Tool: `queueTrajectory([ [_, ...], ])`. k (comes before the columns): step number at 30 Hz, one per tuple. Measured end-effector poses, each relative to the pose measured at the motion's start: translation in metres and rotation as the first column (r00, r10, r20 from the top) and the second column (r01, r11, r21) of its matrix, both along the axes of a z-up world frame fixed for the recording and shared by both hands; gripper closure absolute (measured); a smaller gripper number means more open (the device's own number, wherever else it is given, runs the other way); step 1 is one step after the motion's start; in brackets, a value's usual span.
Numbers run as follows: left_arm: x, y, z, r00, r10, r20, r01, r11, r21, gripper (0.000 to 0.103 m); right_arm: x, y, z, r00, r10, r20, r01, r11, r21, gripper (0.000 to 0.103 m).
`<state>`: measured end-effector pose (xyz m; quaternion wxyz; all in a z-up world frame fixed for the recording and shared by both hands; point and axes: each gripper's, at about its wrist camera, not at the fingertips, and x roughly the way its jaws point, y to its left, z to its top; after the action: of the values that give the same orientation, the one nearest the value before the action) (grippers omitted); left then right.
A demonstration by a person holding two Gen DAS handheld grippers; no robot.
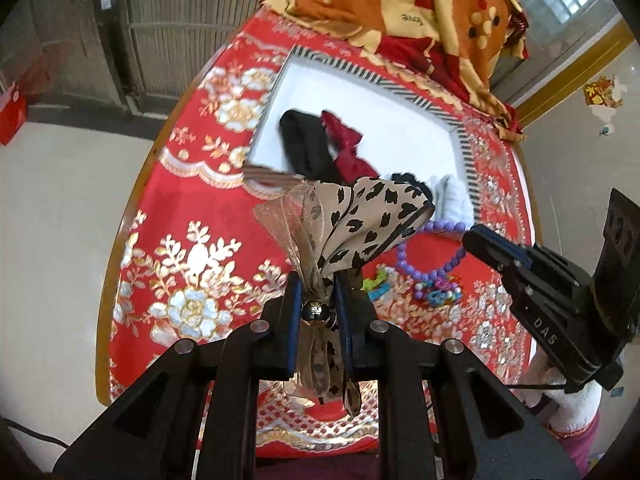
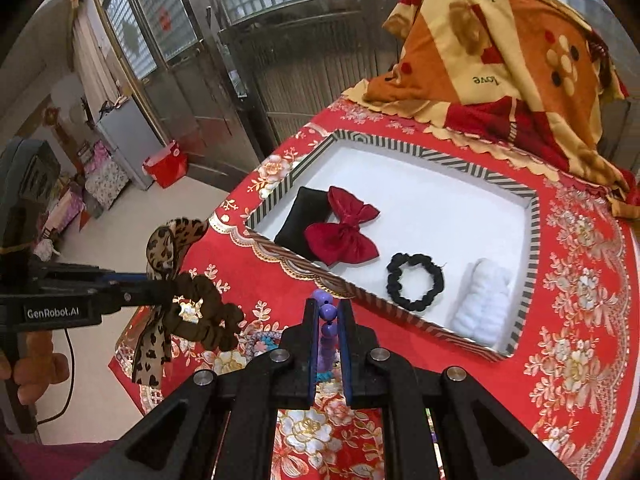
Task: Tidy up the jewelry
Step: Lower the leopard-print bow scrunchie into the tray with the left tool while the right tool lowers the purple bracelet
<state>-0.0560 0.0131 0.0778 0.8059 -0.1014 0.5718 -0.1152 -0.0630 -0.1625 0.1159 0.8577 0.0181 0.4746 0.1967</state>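
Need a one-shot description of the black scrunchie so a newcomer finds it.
Start at the striped-rim tray on the red floral tablecloth. On its white floor, the black scrunchie lies between the red bow and the white fluffy scrunchie. It is the only open black ring.

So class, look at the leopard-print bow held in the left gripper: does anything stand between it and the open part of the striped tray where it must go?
Nothing visible blocks it. The leopard-print bow hangs in the left gripper above the red cloth, left of the striped tray. Only the tray's low near wall lies between. Inside, the red bow and black scrunchie leave bare white floor.
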Motion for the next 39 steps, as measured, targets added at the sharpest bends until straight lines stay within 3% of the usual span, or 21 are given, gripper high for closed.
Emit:
queueTrajectory([
  [9,0.027,-0.028,0.017,0.996,-0.044,0.075,0.040,0.998,0.058,0.088,0.006,-0.023,0.009,0.999,-0.044,0.017,0.044,0.999,-0.008,0.095],
  [26,0.104,-0.072,0.013,0.982,-0.119,0.148,0.083,0.970,0.227,0.088,0.057,-0.060,0.005,0.992,-0.129,0.008,0.129,0.991,-0.028,0.095],
  [39,0.182,-0.096,-0.015,0.988,-0.124,0.089,0.106,0.976,0.188,0.088,0.118,-0.070,-0.026,0.982,-0.178,-0.067,0.178,0.984,-0.004,0.094],
])
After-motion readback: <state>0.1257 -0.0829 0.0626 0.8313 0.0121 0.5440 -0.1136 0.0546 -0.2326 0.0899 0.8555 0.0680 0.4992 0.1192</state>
